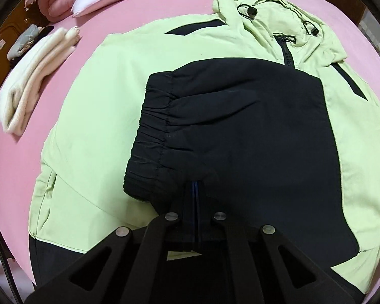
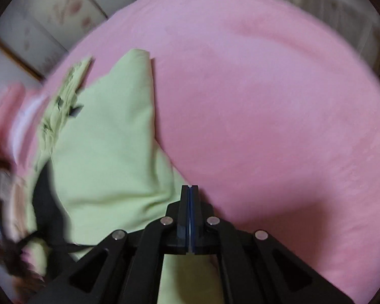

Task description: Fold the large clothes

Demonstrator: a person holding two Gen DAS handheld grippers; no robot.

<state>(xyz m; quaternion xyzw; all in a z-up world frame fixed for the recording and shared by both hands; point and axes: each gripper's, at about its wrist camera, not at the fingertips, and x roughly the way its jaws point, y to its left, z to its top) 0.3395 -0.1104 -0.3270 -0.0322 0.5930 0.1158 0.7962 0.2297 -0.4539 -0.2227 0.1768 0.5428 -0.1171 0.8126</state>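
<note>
left claw [image 1: 195, 190] pinched shut on dark sleeve [image 1: 228, 131], cuff up-left, sleeve laid across jacket [image 1: 93, 106] mid-frame | right claw [image 2: 191, 190] closed, nothing seen held, at jacket's lower-right edge | left judged nearer | pink bed [image 2: 266, 101], folded stack [image 1: 33, 88] left

Blurred view: the right gripper [image 2: 191, 187], jaws closed together, at the edge of a light green jacket [image 2: 109, 152] spread on a pink bed [image 2: 266, 101].
</note>
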